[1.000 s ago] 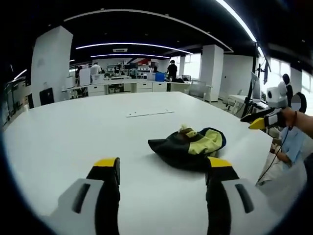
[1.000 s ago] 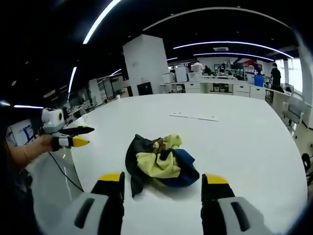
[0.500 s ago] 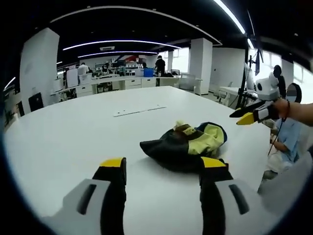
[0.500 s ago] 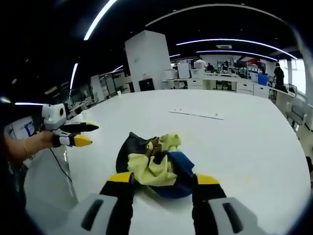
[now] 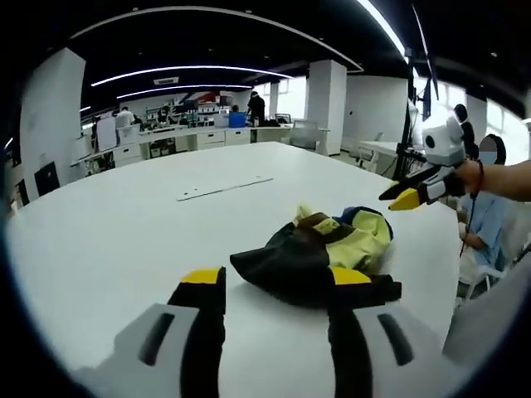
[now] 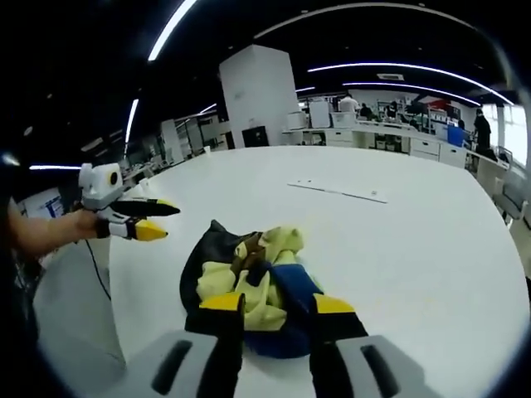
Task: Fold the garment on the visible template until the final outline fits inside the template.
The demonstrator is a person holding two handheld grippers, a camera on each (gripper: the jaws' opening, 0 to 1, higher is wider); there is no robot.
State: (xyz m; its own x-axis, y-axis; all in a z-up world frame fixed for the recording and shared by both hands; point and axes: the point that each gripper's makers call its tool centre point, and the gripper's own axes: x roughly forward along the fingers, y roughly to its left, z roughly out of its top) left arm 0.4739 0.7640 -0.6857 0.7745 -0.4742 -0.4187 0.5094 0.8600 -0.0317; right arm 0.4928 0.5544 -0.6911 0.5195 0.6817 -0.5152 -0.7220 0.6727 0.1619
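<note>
A crumpled garment [image 5: 319, 249] in black, pale yellow and blue lies in a heap on the white table [image 5: 124, 240]. My left gripper [image 5: 276, 280] is open just short of its near black edge, and the right jaw tip overlaps that edge. In the right gripper view the garment [image 6: 249, 274] sits right behind my right gripper [image 6: 277, 304], whose jaws stand apart at a narrowed gap with cloth showing between them. The right gripper [image 5: 408, 196] hovers beyond the heap's right end. Left of the heap, the left gripper [image 6: 143, 220] is held by a hand.
A thin pale strip [image 5: 224, 188] lies flat on the table behind the garment, also seen as strip [image 6: 338, 191]. The table edge [image 5: 448, 290] runs close on the right, with a seated person [image 5: 485, 224] beyond. Desks and people stand far back.
Both grippers have moved closer to the garment, which now looms larger in both views. The jaws of each have narrowed, the right gripper's more. The heap itself lies as before.
</note>
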